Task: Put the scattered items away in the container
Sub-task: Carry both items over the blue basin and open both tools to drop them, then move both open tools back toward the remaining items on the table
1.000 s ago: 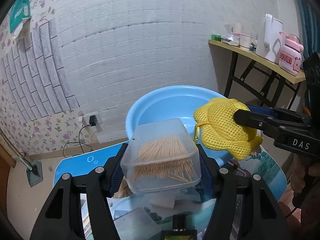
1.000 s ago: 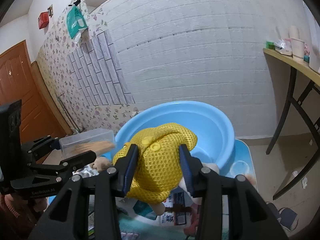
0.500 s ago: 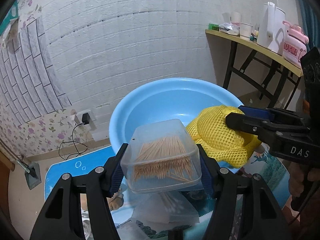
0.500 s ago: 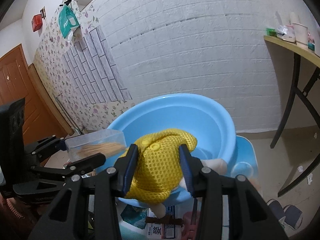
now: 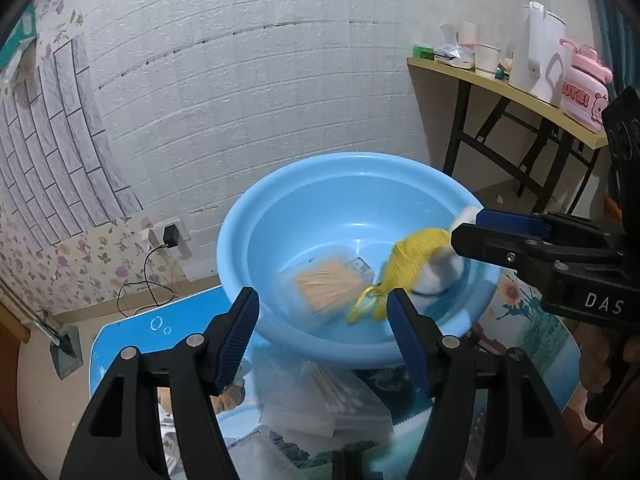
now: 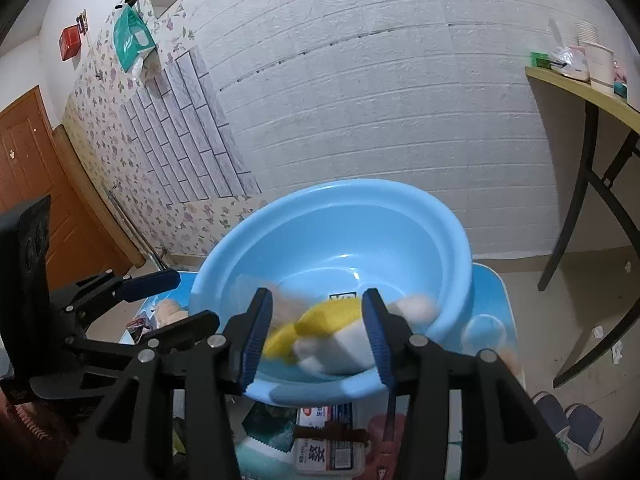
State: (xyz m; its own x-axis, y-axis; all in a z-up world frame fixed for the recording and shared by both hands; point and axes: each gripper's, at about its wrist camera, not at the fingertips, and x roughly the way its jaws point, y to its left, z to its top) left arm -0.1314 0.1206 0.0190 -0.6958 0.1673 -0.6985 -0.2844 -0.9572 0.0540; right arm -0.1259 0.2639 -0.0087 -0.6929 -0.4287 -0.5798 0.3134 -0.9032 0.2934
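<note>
A blue basin (image 5: 280, 208) stands on the small table; it also shows in the right wrist view (image 6: 400, 204). My left gripper (image 5: 322, 324) is open and empty above the basin's near rim. The clear toothpick box (image 5: 326, 284) is blurred inside the basin. My right gripper (image 6: 316, 336) is open over the basin. The yellow mesh toy (image 6: 320, 320) is blurred between and below its jaws, falling into the basin; it also shows in the left wrist view (image 5: 412, 264).
A plastic bag of toothpicks (image 5: 332, 392) and a plush toy (image 5: 228, 392) lie on the blue table (image 5: 132, 332) in front of the basin. Packets (image 6: 328, 444) lie below the right gripper. A side table (image 5: 520, 92) with a kettle stands at right.
Both grippers opened over the basin. The toothpick box dropped from the left gripper into the basin, and the yellow toy dropped from the right gripper.
</note>
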